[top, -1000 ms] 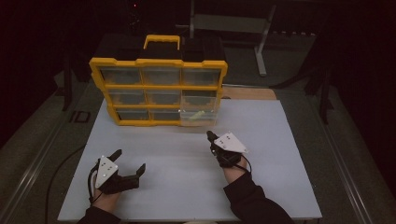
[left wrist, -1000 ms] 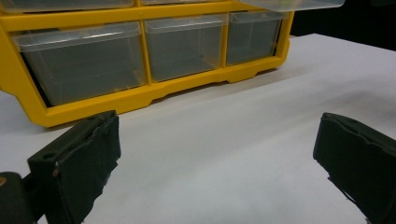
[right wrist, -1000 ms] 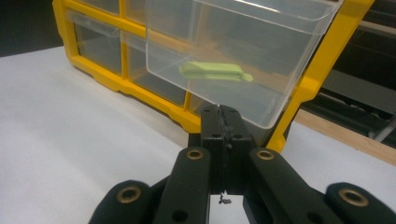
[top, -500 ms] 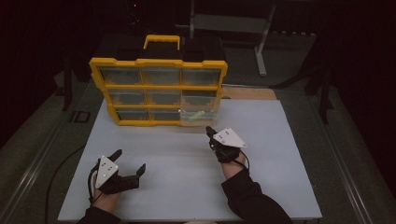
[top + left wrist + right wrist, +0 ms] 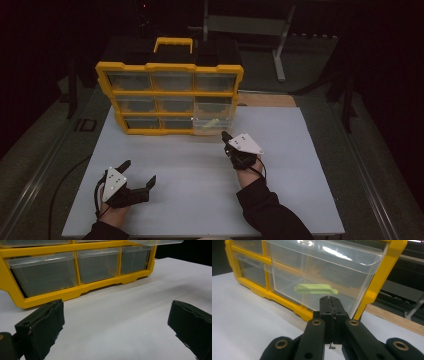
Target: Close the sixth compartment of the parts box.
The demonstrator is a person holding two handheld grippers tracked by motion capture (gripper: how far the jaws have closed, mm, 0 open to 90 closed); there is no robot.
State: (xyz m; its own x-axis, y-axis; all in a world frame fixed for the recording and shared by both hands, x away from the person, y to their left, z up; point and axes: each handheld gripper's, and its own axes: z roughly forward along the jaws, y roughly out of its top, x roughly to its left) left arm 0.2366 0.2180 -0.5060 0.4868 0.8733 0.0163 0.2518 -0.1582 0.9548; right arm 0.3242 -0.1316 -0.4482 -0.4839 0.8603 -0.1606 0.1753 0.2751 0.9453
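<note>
So, starting at the left: the left gripper point(image 5: 137, 175) sits low on the white board point(image 5: 310, 150) with its jaws spread wide and nothing between them, the yellow organizer point(image 5: 170, 92) well ahead of it. Over at the right, the right gripper point(image 5: 226, 137) has its jaws clamped together on nothing, tips just in front of the pulled-out clear drawer point(image 5: 324, 277) at the organizer's bottom right corner. A green clip point(image 5: 315, 289) lies inside that drawer, right beyond the tips.
</note>
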